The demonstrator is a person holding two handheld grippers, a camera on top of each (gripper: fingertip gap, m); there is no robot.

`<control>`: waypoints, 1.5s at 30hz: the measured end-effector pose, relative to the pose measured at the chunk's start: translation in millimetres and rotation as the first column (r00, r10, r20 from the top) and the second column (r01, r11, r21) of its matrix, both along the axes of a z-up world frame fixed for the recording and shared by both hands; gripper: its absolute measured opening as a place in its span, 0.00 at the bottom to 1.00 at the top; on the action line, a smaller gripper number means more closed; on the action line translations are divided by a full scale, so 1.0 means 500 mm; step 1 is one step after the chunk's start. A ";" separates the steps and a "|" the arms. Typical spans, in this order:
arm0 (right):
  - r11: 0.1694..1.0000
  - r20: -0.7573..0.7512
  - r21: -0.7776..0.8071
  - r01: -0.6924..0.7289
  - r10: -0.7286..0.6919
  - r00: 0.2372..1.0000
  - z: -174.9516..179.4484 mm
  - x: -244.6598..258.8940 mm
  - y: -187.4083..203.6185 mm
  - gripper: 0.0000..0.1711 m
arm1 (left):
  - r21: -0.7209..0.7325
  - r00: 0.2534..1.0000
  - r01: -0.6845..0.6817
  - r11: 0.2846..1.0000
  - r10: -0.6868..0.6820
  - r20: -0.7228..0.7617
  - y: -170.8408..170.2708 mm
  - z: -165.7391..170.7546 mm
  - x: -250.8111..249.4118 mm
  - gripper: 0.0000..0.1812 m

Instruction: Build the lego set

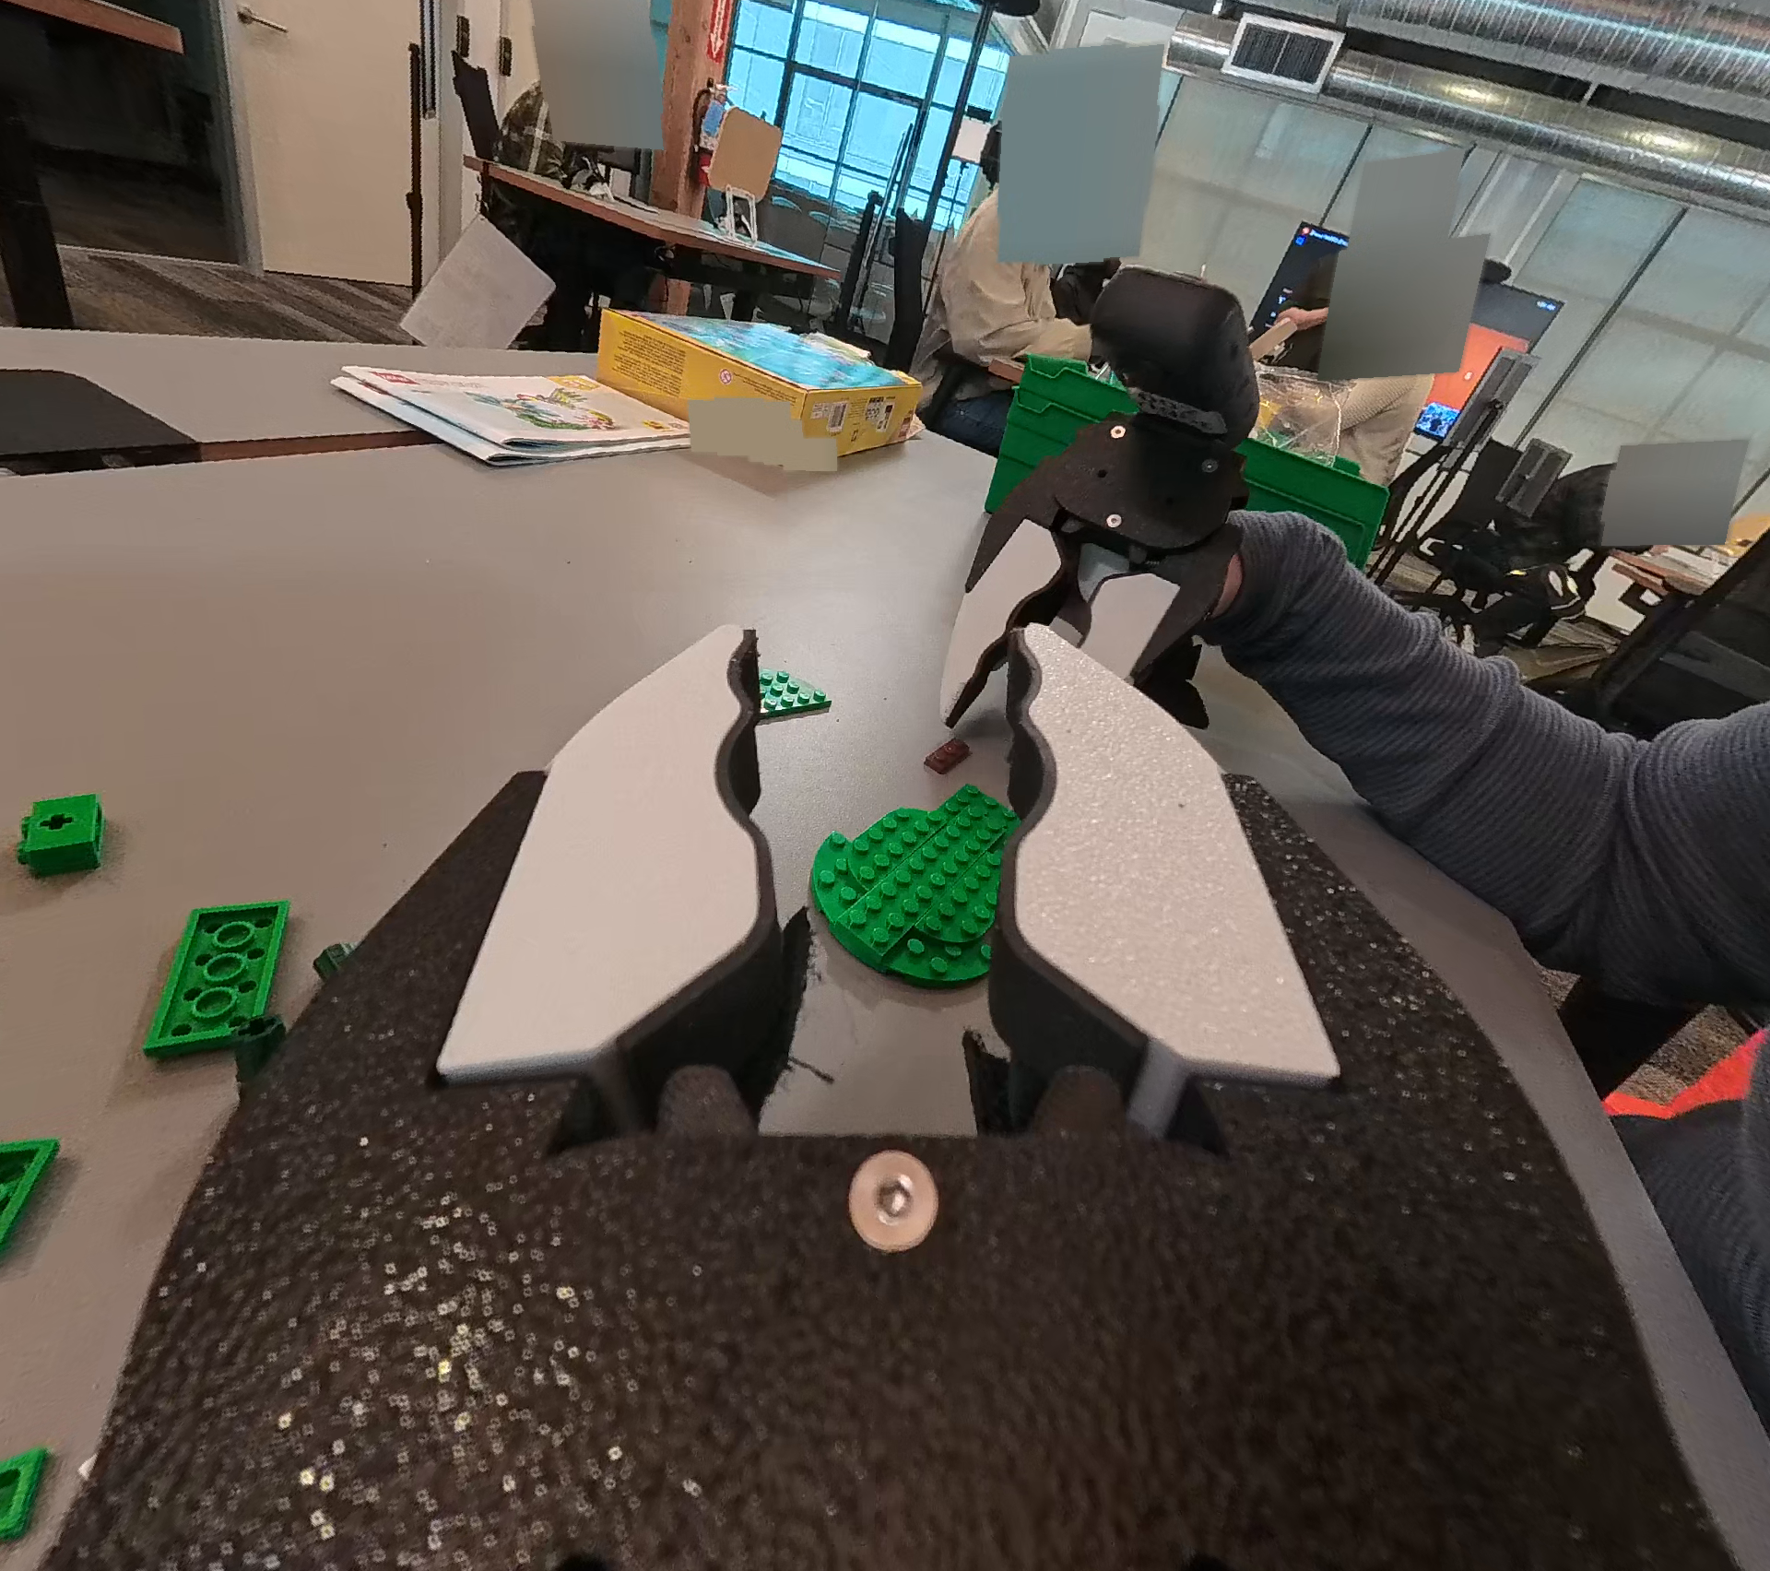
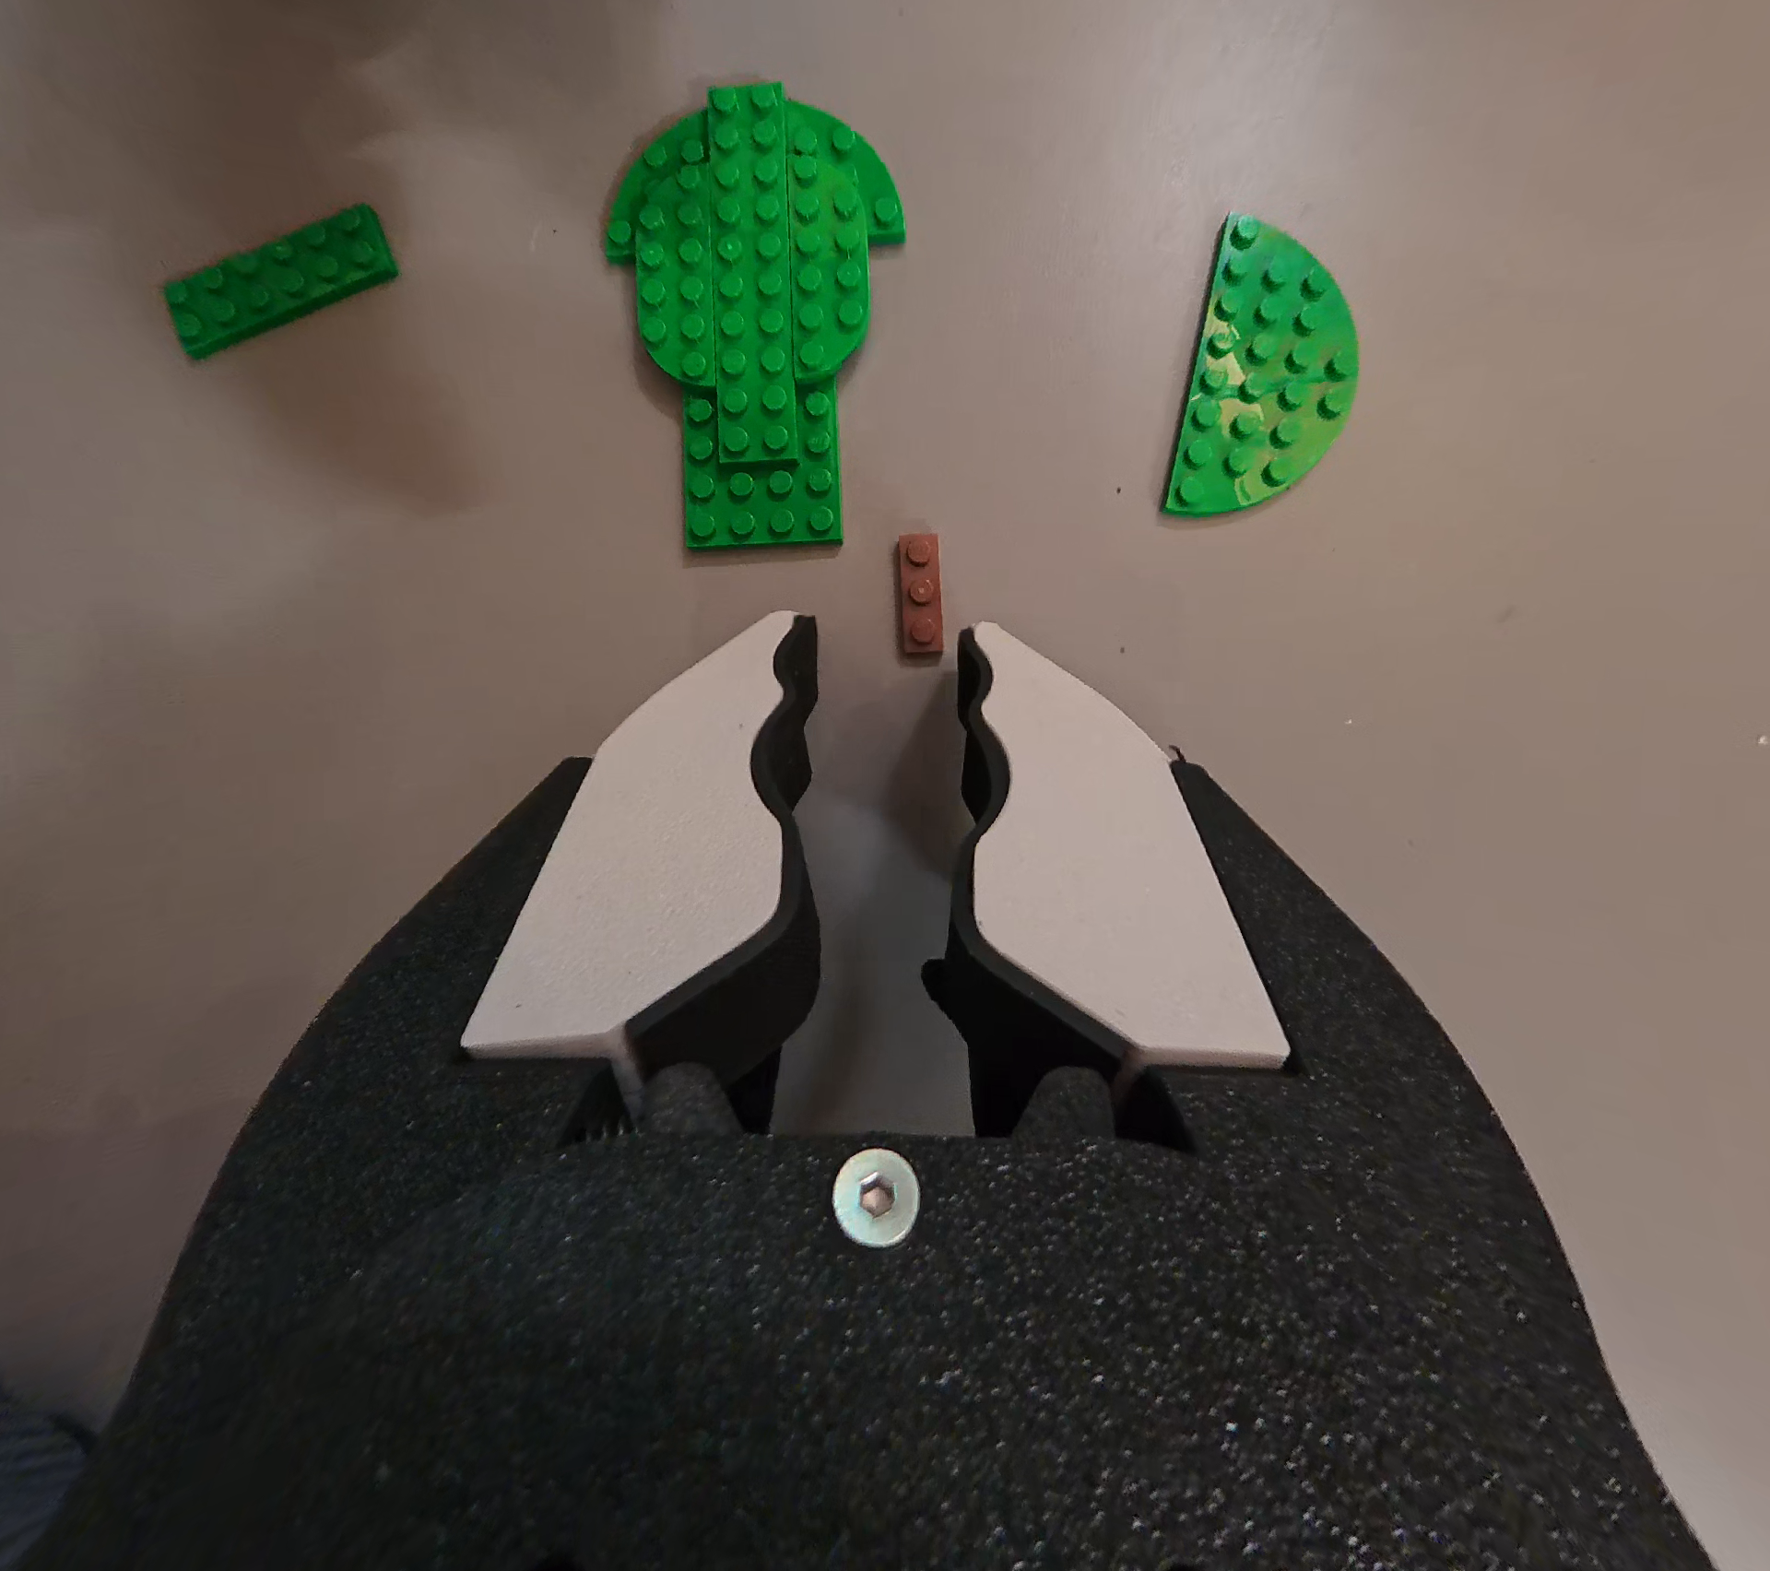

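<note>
A flat green assembly of stacked plates (image 2: 757, 318) lies on the grey table (image 2: 1245, 40). A small brown plate (image 2: 921, 594) lies just below it, right in front of my right gripper (image 2: 886, 634), which is open, empty and pointing down at the table. A green half-round plate (image 2: 1264, 366) lies to the right. My left gripper (image 1: 881, 663) is open and empty, hovering with the assembly (image 1: 910, 883) between its fingers in view. The right gripper also shows in the left wrist view (image 1: 1111, 615), above the brown plate (image 1: 948, 756).
A long green plate (image 2: 280, 280) lies left of the assembly. In the left wrist view, a green brick (image 1: 62, 833) and an upturned green plate (image 1: 218, 979) lie at left. A booklet (image 1: 508, 404), a yellow box (image 1: 757, 380) and a green crate (image 1: 1149, 462) sit at the back. The left gripper's tips are roughly 15 centimeters from the right gripper's. The right tips stand about 8 centimeters off the green half-round plate (image 2: 1264, 366).
</note>
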State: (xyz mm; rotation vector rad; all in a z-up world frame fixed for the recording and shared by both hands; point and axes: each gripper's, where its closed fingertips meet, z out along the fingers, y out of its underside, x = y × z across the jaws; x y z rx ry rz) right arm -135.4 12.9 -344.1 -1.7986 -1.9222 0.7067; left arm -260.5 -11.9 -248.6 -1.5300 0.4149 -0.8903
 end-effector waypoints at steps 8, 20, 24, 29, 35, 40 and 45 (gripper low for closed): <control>0.994 -0.101 -0.061 -0.094 0.088 0.991 0.031 -0.034 -0.046 0.22 | -0.024 0.999 -0.007 1.000 0.008 0.047 0.006 0.002 -0.010 0.27; 0.991 -0.015 -0.025 -0.131 0.131 0.991 -0.008 -0.062 -0.065 0.23 | -0.014 1.000 -0.004 1.000 0.004 0.027 0.003 0.001 -0.006 0.27; 0.992 0.004 0.016 -0.126 0.125 0.992 -0.011 -0.065 -0.061 0.24 | -0.014 1.000 -0.003 1.000 0.004 0.028 0.003 0.001 -0.005 0.27; 0.993 0.009 0.025 -0.115 0.114 0.993 -0.012 -0.069 -0.059 0.25 | -0.014 1.000 -0.003 1.000 0.003 0.028 0.003 0.001 -0.006 0.27; 0.995 0.002 0.010 -0.096 0.096 0.995 -0.011 -0.079 -0.060 0.27 | -0.012 1.000 0.001 1.000 0.000 0.022 0.002 0.000 -0.003 0.27; 0.992 0.025 0.070 -0.103 0.102 0.995 -0.014 -0.079 -0.055 0.24 | -0.015 1.000 0.002 1.000 -0.002 0.022 0.002 0.000 -0.003 0.27; 0.995 0.008 0.038 -0.089 0.089 0.996 -0.013 -0.081 -0.056 0.23 | -0.034 0.999 0.014 0.999 -0.013 0.031 0.002 -0.002 0.001 0.27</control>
